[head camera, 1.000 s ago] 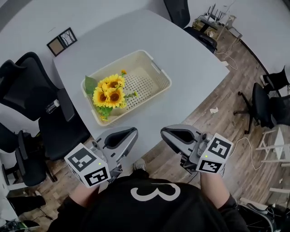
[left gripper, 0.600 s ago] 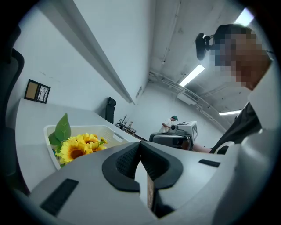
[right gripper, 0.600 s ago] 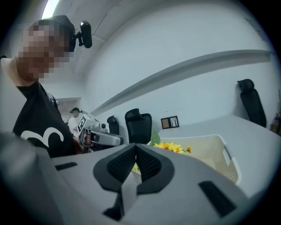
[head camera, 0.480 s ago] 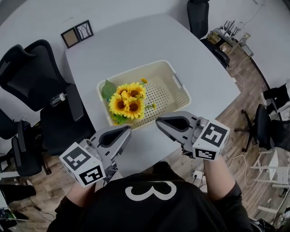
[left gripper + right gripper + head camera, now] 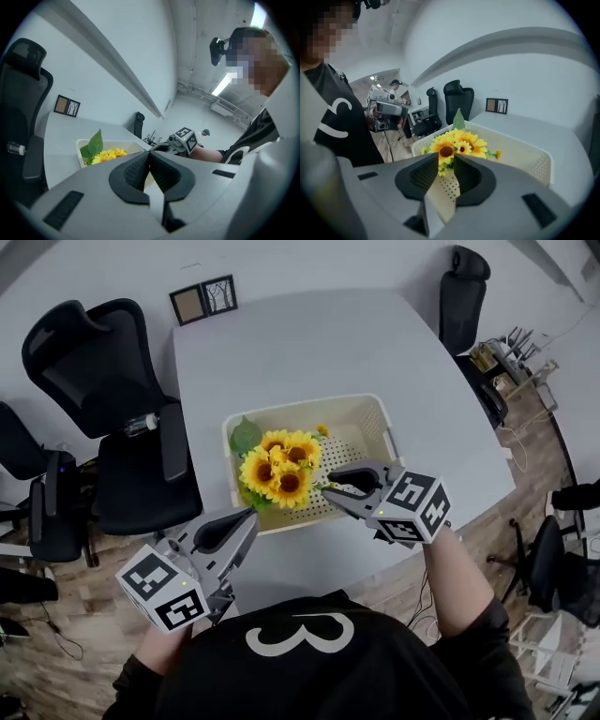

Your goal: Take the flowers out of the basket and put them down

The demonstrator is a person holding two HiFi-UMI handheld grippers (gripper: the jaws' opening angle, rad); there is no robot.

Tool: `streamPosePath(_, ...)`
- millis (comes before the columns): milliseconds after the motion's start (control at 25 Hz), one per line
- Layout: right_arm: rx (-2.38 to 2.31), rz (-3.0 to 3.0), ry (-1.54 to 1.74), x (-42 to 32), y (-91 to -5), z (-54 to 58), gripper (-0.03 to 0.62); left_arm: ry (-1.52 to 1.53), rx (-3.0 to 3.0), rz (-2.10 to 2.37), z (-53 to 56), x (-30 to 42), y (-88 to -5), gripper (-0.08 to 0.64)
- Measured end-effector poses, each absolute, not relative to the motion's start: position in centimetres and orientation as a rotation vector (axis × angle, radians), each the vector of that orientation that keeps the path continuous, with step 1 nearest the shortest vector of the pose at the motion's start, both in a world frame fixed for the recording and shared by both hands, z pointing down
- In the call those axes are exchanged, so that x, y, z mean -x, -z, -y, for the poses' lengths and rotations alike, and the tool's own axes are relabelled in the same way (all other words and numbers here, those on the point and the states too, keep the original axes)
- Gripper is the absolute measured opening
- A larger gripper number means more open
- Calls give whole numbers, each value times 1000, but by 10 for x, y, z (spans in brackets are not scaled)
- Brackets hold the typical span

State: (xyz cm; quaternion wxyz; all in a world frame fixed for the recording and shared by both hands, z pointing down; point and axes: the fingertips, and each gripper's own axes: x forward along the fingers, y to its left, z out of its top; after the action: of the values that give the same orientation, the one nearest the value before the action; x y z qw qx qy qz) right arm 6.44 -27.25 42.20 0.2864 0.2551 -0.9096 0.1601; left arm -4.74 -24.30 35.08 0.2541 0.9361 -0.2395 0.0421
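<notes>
Right gripper (image 5: 328,486) hovers over the cream basket (image 5: 356,401), jaws opening to a narrow gap just beside the sunflowers (image 5: 281,470), nothing pinched. The flowers lie in the basket's left half. Left gripper (image 5: 251,515) hangs nearer, jaws together.

Bright, even light here; I see a white ceiling strip lamp (image 5: 224,83) glaring in the left gripper view, and both gripper views warp and darken at the edges.

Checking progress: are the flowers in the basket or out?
In. The flowers lie inside the basket, bunched at its left end, below the rim.
</notes>
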Motion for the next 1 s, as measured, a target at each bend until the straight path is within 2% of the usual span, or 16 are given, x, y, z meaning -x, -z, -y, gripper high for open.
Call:
streamPosePath(320, -479, 2237, -404, -78, -482, 308, 209, -71, -2462, 835, 254, 50, -350, 12)
streamPosePath(520, -410, 2241, -424, -66, -504, 327, 241, -57, -2424, 919, 258, 54, -352, 12)
streamPosePath(600, -414, 2262, -436, -61, -511, 338, 282, -57, -2406, 946, 262, 58, -355, 12)
streamPosePath(800, -398, 2361, -479, -41, -515, 353, 302, -50, -2376, 993, 266, 66, -358, 12)
streamPosePath(1000, -338, 2411, -475, -26, -519, 356, 363, -53, -2359, 1014, 268, 71, -361, 12)
